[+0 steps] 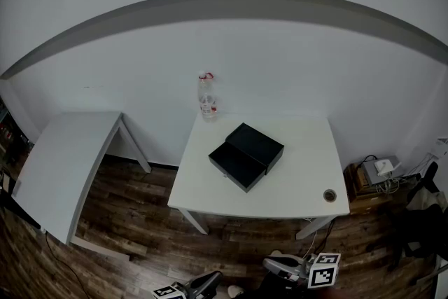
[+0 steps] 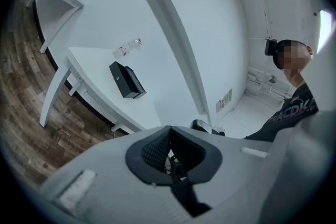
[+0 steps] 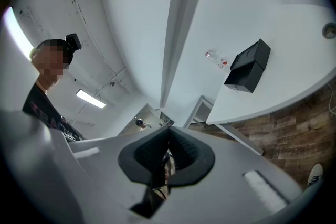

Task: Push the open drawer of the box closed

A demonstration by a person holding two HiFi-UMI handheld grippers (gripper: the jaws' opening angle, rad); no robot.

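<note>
On the white table [image 1: 294, 185] lies a black box [image 1: 255, 142], its drawer [image 1: 234, 164] pulled out toward the table's front left. The box also shows far off in the left gripper view [image 2: 126, 80] and in the right gripper view [image 3: 248, 72]. Both grippers hang low at the bottom edge of the head view, well short of the table. My left gripper [image 1: 203, 283] [image 2: 169, 134] is shut with nothing between its pads. The right gripper [image 1: 283, 265] [image 3: 169, 134] is shut and empty too.
A clear plastic bottle [image 1: 206, 97] stands at the table's back edge. There is a round cable hole [image 1: 330, 195] near the front right corner. A second white table [image 1: 63, 164] stands to the left. Boxes and cables [image 1: 378, 171] lie on the wooden floor at the right.
</note>
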